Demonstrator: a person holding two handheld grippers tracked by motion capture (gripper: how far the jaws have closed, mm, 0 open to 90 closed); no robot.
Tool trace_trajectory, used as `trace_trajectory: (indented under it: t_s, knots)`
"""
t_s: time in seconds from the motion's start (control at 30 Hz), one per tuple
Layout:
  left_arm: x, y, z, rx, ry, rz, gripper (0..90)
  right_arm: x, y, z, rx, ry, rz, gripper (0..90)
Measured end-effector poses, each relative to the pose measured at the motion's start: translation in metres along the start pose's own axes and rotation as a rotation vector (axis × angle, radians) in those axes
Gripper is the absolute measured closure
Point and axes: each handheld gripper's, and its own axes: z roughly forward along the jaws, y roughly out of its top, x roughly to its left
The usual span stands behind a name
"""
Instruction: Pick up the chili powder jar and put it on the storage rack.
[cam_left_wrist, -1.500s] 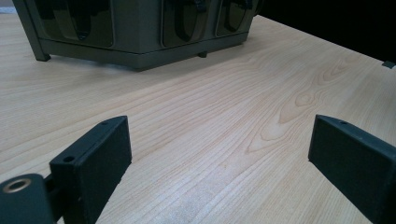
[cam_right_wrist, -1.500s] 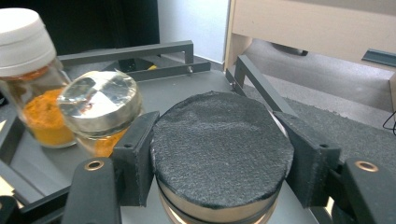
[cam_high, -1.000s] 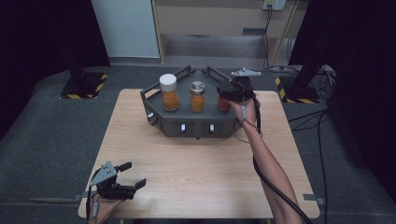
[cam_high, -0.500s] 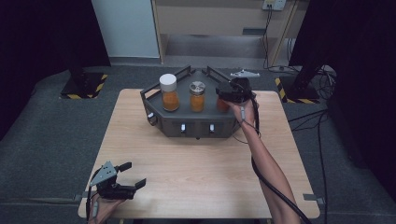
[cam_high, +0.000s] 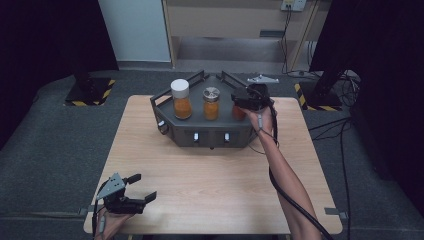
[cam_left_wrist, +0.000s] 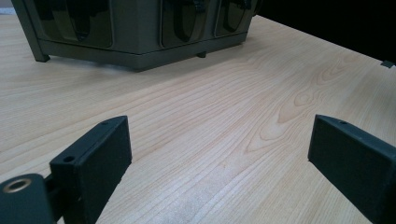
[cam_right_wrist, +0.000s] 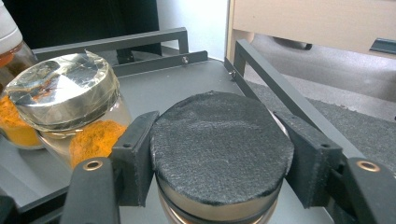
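Grey carpet and dark curtains ring a pale wooden tabletop (cam_high: 210, 175), where a dark grey angular metal rack (cam_high: 210, 135) stands toward the far edge.

At the right end of that rack, the right tongs (cam_right_wrist: 219, 154) straddle the black, rough-textured round lid of a glass jar (cam_right_wrist: 222, 149). In the right gripper view the left jaw lies against the lid's rim, while a thin sliver of space shows at the right jaw; the jaws have just been easing apart, with the lid between them, so they sit slackened around it and are not pinching. The jar stands upright on the rack's flat top, close to the angled rail along the rack's right side. From the high view the right tongs (cam_high: 250, 97) come in over this jar from the person's side, the forearm stretched across the tabletop and the cable trailing back along it.

Just beside it, toward the middle of the rack, stands a glass jar of orange powder with a shiny silver faceted lid (cam_right_wrist: 65, 93). Further left is a taller glass jar of orange powder with a white cap (cam_high: 180, 98). All three stand in a row on the rack.

Well apart from all this, at the near left corner of the tabletop, the left tongs (cam_high: 141, 187) rest low in the person's left hand, jaws spread wide with nothing between them; the left gripper view looks across bare wood grain toward the rack's front panel.
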Motion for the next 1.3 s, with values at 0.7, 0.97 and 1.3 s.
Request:
trace_trajectory:
  t_s: [0.7, 0.97, 1.3]
  knots:
    - [-0.001, 0.0, 0.001, 0.0, 0.0, 0.0, 5.3, -0.007, 0.024, -0.039, -0.081, 0.014, -0.002, 13.6]
    - [-0.001, 0.0, 0.001, 0.0, 0.001, -0.001, 5.3, 0.0, 0.029, -0.055, -0.1, 0.031, -0.042, 13.5]
    - [0.0, 0.0, 0.0, -0.002, 0.0, -0.003, 5.2, 0.009, 0.023, -0.077, -0.131, 0.082, -0.09, 13.3]
